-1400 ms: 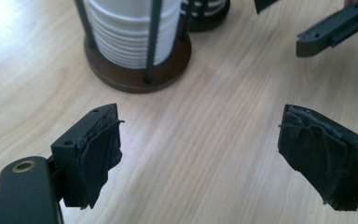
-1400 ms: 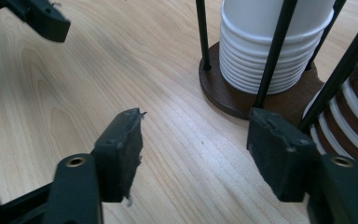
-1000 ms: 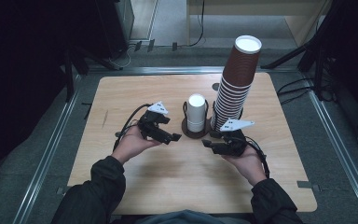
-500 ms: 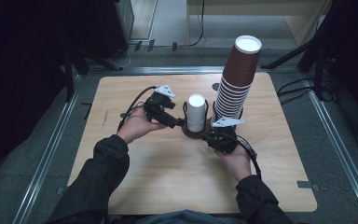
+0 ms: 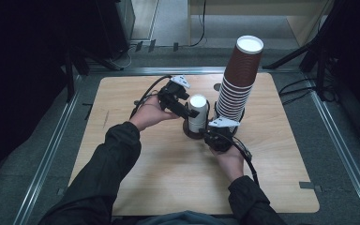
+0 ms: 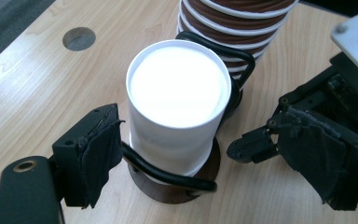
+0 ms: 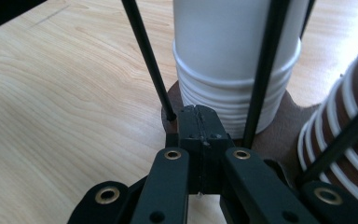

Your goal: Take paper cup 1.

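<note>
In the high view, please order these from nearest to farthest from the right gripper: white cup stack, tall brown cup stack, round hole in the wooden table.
1. White paper cup stack, just beyond the right gripper, slightly left.
2. Tall brown paper cup stack, beyond it, to the right.
3. Round hole in the wooden table, farthest back.

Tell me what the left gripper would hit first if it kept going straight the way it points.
Most likely the white cup stack, which stands between its open jaws, just ahead of the left gripper.

Left hand-held gripper [image 5: 187, 108] raised, jaws apart, forearm angled in from lower left. Right hand-held gripper [image 5: 214, 137] low, jaws just closing, now pressed together, wrist straight.
</note>
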Available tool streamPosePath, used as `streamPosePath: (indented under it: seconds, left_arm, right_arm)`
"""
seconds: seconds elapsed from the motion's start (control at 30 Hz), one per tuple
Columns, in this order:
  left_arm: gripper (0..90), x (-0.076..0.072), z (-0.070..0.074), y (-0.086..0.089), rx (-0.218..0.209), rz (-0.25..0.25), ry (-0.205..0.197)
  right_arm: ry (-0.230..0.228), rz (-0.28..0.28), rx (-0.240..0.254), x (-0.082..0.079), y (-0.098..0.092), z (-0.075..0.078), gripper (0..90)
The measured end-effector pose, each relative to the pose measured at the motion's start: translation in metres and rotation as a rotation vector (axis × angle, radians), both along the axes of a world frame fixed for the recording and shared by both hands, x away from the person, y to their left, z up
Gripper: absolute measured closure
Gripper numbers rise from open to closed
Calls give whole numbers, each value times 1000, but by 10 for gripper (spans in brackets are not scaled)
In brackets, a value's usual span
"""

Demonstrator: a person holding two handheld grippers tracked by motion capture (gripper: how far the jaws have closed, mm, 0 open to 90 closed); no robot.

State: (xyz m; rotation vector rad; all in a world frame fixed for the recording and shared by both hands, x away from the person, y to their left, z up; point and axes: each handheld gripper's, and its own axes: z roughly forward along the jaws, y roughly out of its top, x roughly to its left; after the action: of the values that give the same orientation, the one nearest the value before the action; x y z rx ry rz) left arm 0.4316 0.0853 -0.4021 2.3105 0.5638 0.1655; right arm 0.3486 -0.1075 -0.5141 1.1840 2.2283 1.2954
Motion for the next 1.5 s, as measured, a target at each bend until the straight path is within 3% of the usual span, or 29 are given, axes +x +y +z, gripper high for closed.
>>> streamPosePath:
  seconds: [0.1, 0.23, 0.33, 0.47, 0.67, 0.77, 0.9, 0.97, 1.2, 1.5]
  left_arm:
    - [138, 3, -1, -3, 9, -7, -3]
    - [140, 6, -3, -7, 15, -8, -8]
    - [145, 8, -6, -8, 14, -8, -3]
    - [153, 10, -8, -9, 17, -8, -18]
    - [165, 10, -9, -11, 11, -6, -20]
    - [238, 12, -10, -11, 12, -1, -24]
    - [257, 14, -11, -13, 11, 14, -27]
    - [325, 14, -11, -14, 18, 16, -36]
    - [344, 11, -8, -16, 25, 20, -71]
    - [357, 10, 1, -15, 29, 21, -66]
  right_arm:
    - [-29, -9, -5, 1, 4, -2, 895]
    - [-6, -42, 30, 4, 6, -6, 894]
    - [-14, -50, 37, 5, 8, -8, 894]
    - [-66, -49, 10, 3, 13, -4, 894]
    - [-49, -63, 34, 6, 14, -6, 894]
    - [-56, -62, 28, 6, 15, -6, 894]
    - [-53, -63, 29, 6, 15, -6, 894]
    - [-54, -63, 29, 6, 14, -6, 894]
    - [-48, -65, 37, 6, 14, -6, 894]
    - [-54, -65, 38, 7, 14, -5, 894]
